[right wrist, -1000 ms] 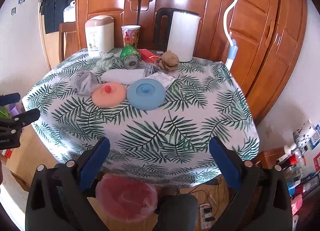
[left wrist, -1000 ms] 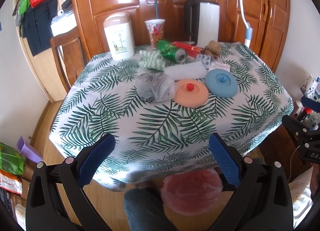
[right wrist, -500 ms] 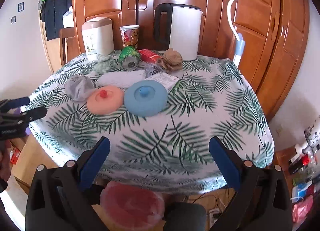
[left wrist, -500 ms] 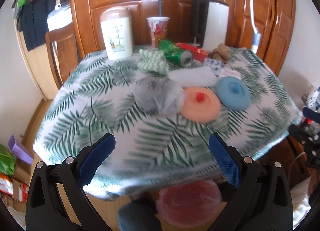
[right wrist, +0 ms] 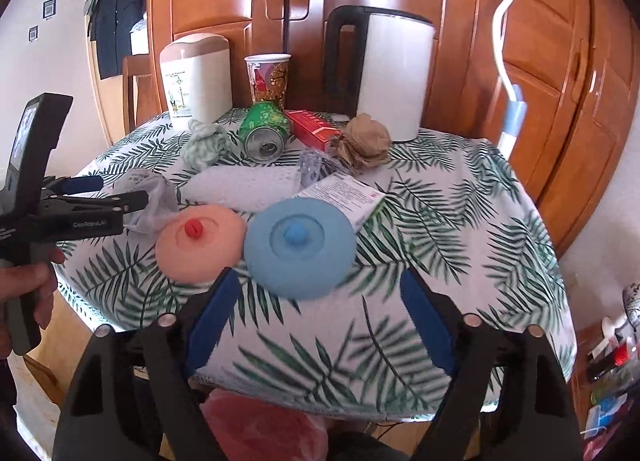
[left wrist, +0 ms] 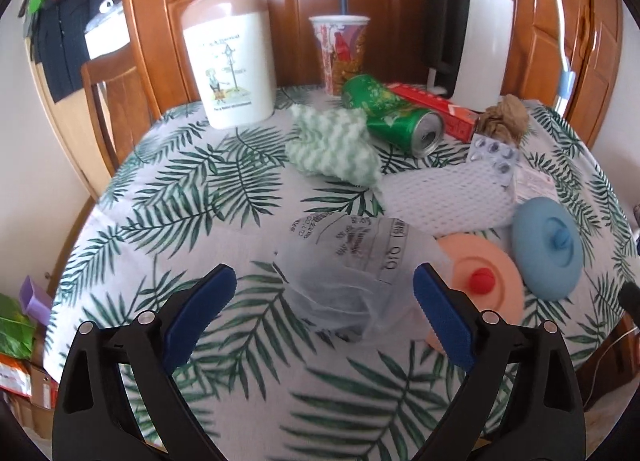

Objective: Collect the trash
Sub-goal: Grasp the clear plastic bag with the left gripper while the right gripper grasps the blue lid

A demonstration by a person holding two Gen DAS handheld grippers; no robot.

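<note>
The left gripper has its jaws spread wide, the crumpled clear plastic bag lying on the worktop between them, untouched. The right gripper has just been narrowing its jaws, which are open and empty; the blue lid sits just ahead, the brown paper wad well beyond
</note>
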